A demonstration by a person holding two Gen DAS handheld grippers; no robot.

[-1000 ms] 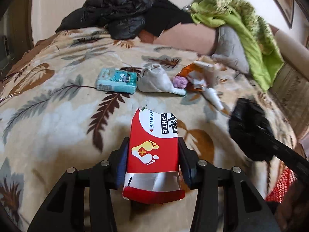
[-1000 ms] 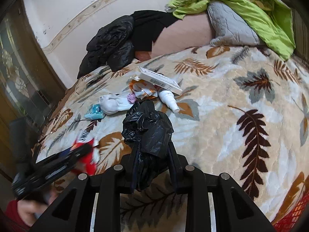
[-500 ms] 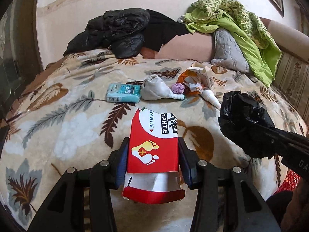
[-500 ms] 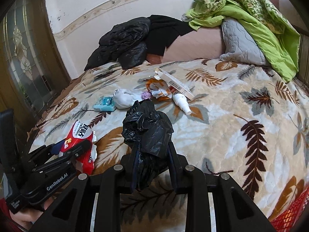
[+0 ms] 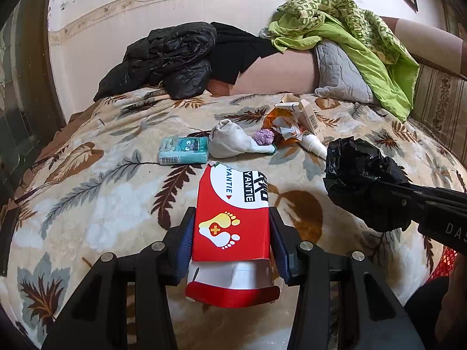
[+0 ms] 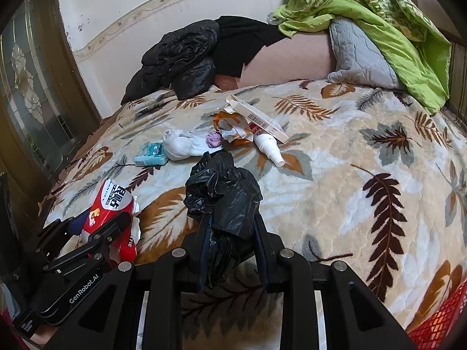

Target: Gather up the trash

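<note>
Bed [image 5: 87, 218] cluttered; left gripper [image 5: 230, 233] jaws clamp red packet [image 5: 233, 218], right gripper [image 6: 230, 233] jaws clamp bunched black bag [image 6: 224, 192]; unopened bag likely blocks insertion.

Open bedspread [image 6: 364, 151] right of the litter cluster [image 6: 245, 128]; tissue pack [image 5: 184, 150] and sock [image 5: 230, 143] blocking straight ahead

Black plastic left gripper [image 5: 230, 227], silver screws, blue-padded jaws, white "GenRobot.AI" lettering.

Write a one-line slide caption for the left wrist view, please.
Left gripper holds a red foot-patch box above the leaf-patterned blanket; right gripper holds a black bag.
</note>
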